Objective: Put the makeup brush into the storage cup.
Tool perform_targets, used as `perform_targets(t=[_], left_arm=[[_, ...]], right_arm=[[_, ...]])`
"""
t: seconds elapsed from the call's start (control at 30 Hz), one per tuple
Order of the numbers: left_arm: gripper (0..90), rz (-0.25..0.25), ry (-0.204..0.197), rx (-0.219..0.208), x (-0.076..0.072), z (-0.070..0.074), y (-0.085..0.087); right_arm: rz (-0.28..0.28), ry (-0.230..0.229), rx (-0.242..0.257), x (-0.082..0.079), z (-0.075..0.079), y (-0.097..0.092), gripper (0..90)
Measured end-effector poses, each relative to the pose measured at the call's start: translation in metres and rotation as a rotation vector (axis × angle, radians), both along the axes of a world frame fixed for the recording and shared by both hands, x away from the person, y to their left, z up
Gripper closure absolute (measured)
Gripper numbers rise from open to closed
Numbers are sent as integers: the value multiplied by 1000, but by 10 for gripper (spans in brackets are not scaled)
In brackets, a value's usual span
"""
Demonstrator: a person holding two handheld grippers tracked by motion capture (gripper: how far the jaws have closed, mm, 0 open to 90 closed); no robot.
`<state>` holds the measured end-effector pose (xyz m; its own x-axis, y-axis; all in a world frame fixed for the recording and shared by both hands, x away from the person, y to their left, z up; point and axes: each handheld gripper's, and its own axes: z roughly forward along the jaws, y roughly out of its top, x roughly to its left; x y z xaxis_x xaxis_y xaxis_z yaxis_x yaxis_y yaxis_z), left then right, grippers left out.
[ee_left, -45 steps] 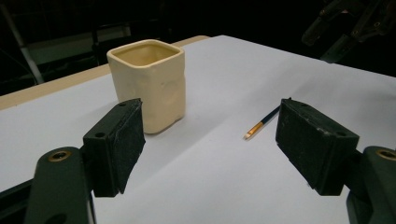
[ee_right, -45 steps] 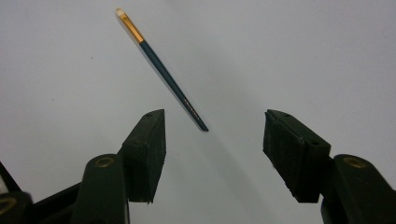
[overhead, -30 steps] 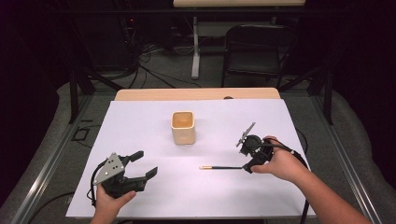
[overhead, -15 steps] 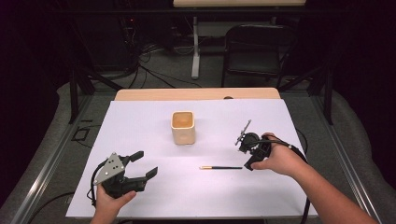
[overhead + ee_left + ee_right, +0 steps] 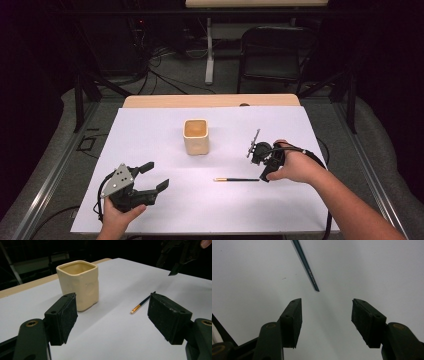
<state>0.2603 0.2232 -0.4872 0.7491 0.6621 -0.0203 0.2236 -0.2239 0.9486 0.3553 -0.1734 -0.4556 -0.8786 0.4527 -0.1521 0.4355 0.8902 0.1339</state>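
A: High view count?
B: 1 cream cup point(image 5: 196, 136), 1 paintbrush point(image 5: 236, 179), 2 grippers. Left gripper point(image 5: 155, 178) wide open, empty. Right gripper point(image 5: 264, 176) approx half open, empty, tips just beside brush's dark end.
A: Surface, room?
B: White table point(image 5: 150, 140), brush lying flat near cup; dark room w/ black chair point(image 5: 277, 55) behind.

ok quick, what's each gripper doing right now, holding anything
left gripper: jaws open, holding nothing.
right gripper: jaws open, empty, just short of the thin dark paintbrush.

Pencil point(image 5: 305, 263) cut off by top edge, tip unseen.
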Motion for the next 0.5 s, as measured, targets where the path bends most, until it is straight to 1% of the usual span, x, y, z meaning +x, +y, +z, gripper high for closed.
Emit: perform_targets(t=[0.03, 0.07, 0.1, 0.17, 0.2, 0.23, 0.27, 0.3, 0.37, 0.4, 0.43, 0.5], left_arm=[[238, 0, 0, 1, 0, 0, 0], [238, 0, 0, 1, 0, 0, 0], [238, -1, 0, 1, 0, 0, 0], [238, 0, 0, 1, 0, 0, 0], [238, 0, 1, 1, 0, 0, 0], [238, 0, 1, 0, 0, 0, 0], [238, -1, 1, 1, 0, 0, 0], [238, -1, 1, 1, 0, 0, 0], [238, -1, 1, 1, 0, 0, 0], [238, -1, 1, 1, 0, 0, 0], [238, -1, 1, 0, 0, 0, 0], [238, -1, 1, 1, 0, 0, 0]], right_arm=[[4, -6, 4, 1, -1, 1, 417], [6, -3, -5, 2, -2, 4, 415], [8, -5, 3, 3, -3, 5, 414], [13, -1, -7, 4, -4, 9, 415], [15, -4, 0, 5, -5, 11, 416], [19, -7, -8, 5, -5, 13, 418], [30, -9, -4, 6, -7, 16, 422], [28, -4, -8, 6, -7, 17, 423], [44, -16, -2, 8, -9, 21, 427], [50, -10, -12, 8, -10, 23, 428], [53, -11, -9, 9, -11, 25, 429], [63, -8, -21, 10, -13, 31, 435]])
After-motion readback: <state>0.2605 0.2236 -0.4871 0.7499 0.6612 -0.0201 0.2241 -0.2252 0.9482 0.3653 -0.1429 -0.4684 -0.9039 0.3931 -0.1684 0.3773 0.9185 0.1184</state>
